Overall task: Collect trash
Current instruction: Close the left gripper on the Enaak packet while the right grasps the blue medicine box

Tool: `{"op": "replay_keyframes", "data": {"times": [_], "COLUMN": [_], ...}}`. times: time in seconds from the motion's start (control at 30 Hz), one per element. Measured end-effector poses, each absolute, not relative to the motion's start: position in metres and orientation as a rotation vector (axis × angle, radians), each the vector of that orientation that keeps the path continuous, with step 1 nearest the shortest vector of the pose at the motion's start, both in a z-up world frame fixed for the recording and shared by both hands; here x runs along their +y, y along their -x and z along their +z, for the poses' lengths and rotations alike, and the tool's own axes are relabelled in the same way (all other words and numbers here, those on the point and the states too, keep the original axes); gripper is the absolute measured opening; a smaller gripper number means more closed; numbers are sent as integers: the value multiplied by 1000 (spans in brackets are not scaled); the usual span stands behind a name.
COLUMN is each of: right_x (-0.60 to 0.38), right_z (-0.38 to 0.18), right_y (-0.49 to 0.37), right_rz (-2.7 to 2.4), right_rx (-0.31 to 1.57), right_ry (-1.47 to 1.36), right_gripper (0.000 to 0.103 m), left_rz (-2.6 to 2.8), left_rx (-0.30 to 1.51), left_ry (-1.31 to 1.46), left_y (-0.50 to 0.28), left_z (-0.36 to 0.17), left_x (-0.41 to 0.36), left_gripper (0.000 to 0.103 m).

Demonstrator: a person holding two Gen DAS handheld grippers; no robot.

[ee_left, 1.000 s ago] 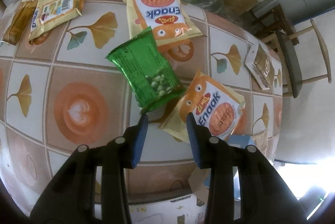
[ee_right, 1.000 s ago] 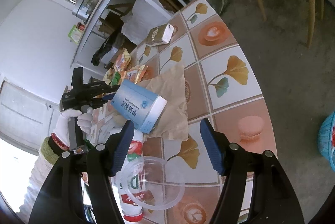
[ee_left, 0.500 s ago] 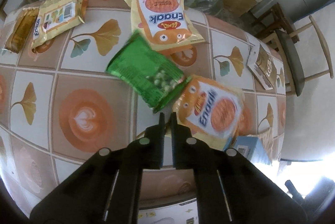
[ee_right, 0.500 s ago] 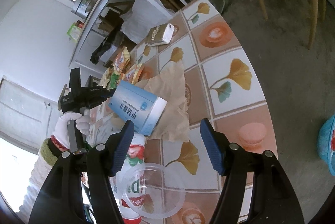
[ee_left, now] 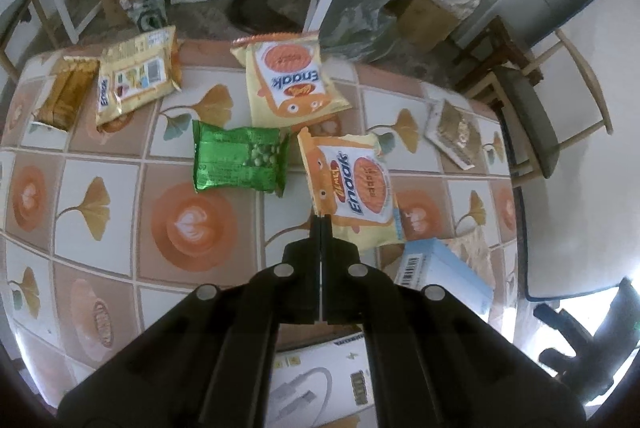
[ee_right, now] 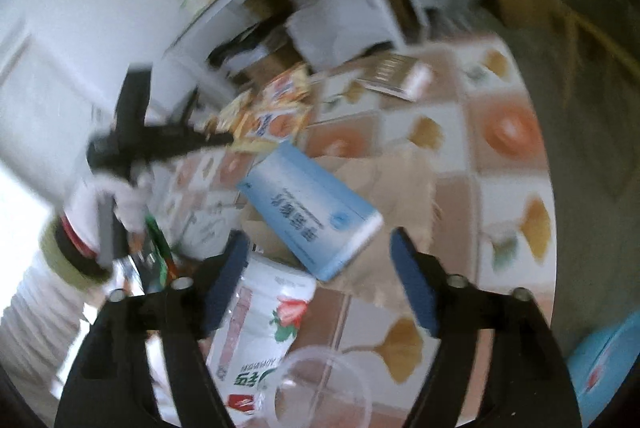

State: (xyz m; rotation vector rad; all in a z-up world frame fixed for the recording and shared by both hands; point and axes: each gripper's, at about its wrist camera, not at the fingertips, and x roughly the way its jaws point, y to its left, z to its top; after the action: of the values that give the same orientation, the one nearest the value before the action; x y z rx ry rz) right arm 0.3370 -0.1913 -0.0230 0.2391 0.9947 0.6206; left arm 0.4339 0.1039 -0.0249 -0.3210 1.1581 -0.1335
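Left gripper [ee_left: 321, 222] has its jaws pressed together on the corner of an orange Enaak packet [ee_left: 352, 183], which hangs over the tiled tabletop [ee_left: 100, 163] just beside a green pea packet [ee_left: 240, 157]. Right gripper [ee_right: 320, 272] has just been opening, jaws apart and holding nothing, above a pale blue box [ee_right: 310, 211] and a strawberry bottle [ee_right: 260, 324].

Enaak snack packets [ee_left: 289, 80]: three, one showing its back
Green pea packet [ee_left: 240, 159]: one
Gold wrapper [ee_left: 66, 92]: one
Blue-and-white cartons [ee_right: 310, 214]: one
Strawberry-print bottle [ee_right: 260, 324]: one
Clear plastic cup [ee_right: 320, 386]: one
Brown paper bag [ee_right: 400, 183]: one
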Motion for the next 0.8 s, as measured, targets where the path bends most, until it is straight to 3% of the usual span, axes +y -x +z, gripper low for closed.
{"op": "replay_keyframes", "data": {"times": [0.07, 0.13, 0.33, 0.8], "right_x": [-170, -148, -90, -62], "right_z": [-17, -15, -31, -55], "right_y": [-344, -354, -372, -403], "right_rz": [656, 728, 796, 801], "right_rx": [980, 991, 1075, 1153], "right_ry": [-133, -37, 281, 308], "right_gripper": [78, 87, 88, 88], "left_rz": [-137, -143, -166, -200], "left_rx": [1149, 1138, 1110, 1096], "left_ry": [312, 310, 328, 373], "left_y": [-432, -431, -428, -430], "left_z": [-20, -16, -7, -6], "left_x": [102, 101, 99, 105], "left_gripper": [0, 0, 0, 0]}}
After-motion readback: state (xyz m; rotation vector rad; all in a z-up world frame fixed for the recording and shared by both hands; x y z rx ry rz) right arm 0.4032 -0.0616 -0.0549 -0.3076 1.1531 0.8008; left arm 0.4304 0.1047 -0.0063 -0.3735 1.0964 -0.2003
